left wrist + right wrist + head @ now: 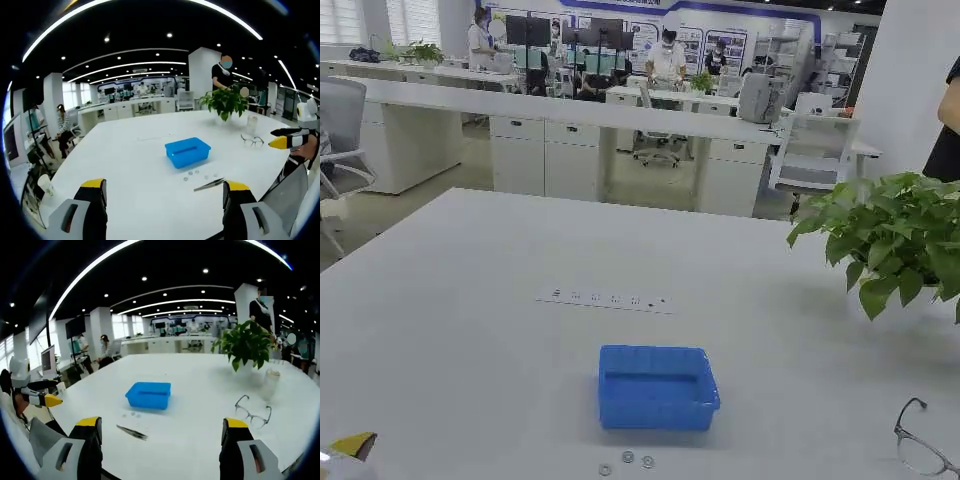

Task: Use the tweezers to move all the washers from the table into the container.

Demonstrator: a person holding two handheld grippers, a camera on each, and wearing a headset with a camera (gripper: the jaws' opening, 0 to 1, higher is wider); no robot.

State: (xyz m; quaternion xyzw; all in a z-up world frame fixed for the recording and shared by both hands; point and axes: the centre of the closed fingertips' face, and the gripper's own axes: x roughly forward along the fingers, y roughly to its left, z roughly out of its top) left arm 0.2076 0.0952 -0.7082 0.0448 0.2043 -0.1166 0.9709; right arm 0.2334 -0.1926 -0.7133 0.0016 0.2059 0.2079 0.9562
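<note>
Left gripper (164, 202) had its jaws apart and empty, looking across the white surface (470, 330). Tweezers (209, 185) lay flat on the surface just ahead, off toward its right jaw, with nothing gripping them. Washers (197, 175) sat loose in a small cluster just beyond the tweezers, between them and the blue container (192, 159), which looked empty in the head view. Glasses (252, 141) and a potted plant (225, 102) were further right, well clear of the work. Right gripper (161, 437) was also apart and empty, with the tweezers off its left jaw. Step in hand was judged to be the tweezers pickup, not yet begun. To do it well, the gripper should come down square over the tweezers and pinch across both legs around mid-length, so squeeze force can later close the tips. Thin metal on a smooth surface would likely skate, so the jaws should close slowly. The approach should come from the near side to avoid scattering the washers. Which end carried the tips was too small to tell.
</note>
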